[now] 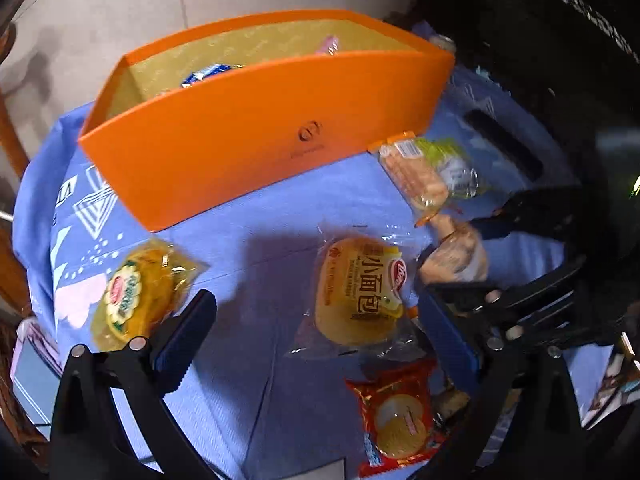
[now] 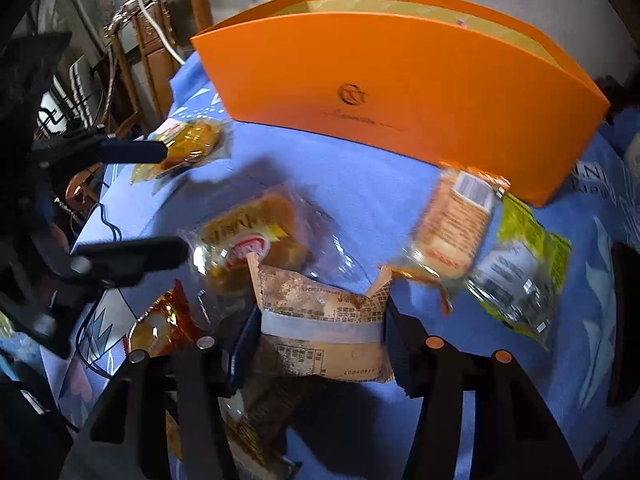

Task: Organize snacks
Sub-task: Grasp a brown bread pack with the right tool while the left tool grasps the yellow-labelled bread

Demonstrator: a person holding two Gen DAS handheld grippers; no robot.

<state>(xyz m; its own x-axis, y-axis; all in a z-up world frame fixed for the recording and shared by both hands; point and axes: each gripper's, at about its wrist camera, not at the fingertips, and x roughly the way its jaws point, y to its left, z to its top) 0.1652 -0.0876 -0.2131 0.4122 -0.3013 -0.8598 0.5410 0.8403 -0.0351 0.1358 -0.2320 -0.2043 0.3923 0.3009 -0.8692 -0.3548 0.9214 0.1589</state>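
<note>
R gripper [image 2: 320, 332] is closed on a tan snack pack [image 2: 324, 320] – both fingers pressed against its sides, pack crosswise between them, low over the blue cloth [image 2: 360, 184]. From the left wrist cam it shows at 3 o'clock, same pack in its tips. L gripper [image 1: 320, 332] is wide open, nothing between the fingers – it sits above the cloth w/ a clear-wrapped bun [image 1: 356, 292] between its tips. At 5 o'clock of the bun lies a red pack [image 1: 396, 412]; at 9 o'clock, just beside the L finger, a yellow cake [image 1: 136, 296]. At 1 o'clock an orange-striped pack [image 1: 416, 176] overlaps a green one [image 1: 456, 160], both touching the corner of the orange box [image 1: 260, 136]. Box stands at 12 o'clock, open-topped, w/ a blue wrapper [image 1: 208, 74] & a pink one [image 1: 330, 45] inside.
</note>
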